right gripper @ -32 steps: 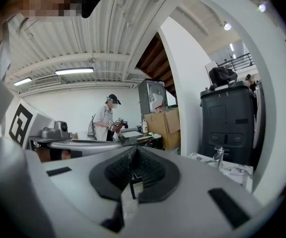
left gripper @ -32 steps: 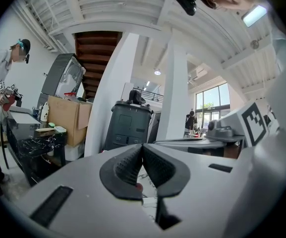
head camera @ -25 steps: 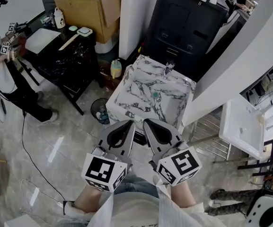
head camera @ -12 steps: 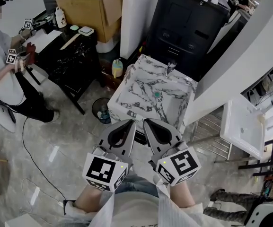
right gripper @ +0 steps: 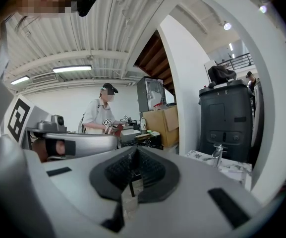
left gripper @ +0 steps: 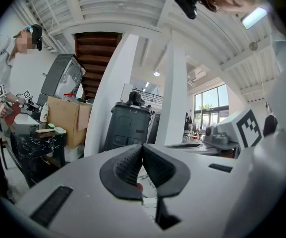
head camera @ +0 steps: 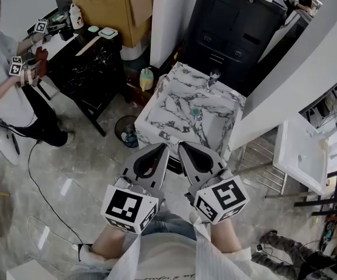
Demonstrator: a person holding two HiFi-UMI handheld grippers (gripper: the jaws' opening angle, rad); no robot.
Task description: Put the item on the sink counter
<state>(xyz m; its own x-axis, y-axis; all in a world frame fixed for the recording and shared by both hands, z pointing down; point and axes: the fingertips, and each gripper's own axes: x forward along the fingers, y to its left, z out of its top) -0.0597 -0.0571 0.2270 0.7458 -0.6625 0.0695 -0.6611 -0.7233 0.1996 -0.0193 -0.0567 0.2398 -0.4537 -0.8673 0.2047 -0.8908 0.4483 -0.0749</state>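
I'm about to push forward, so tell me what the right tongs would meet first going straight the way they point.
Probably the black table by the cardboard box, far off. The line seems to pass just left of the marble sink, though depth is unclear and it might clip its corner.

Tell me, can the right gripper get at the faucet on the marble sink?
Probably yes: nothing stands between the right gripper and the faucet, only the open sink basin. Its jaws are shut, so they must open first.
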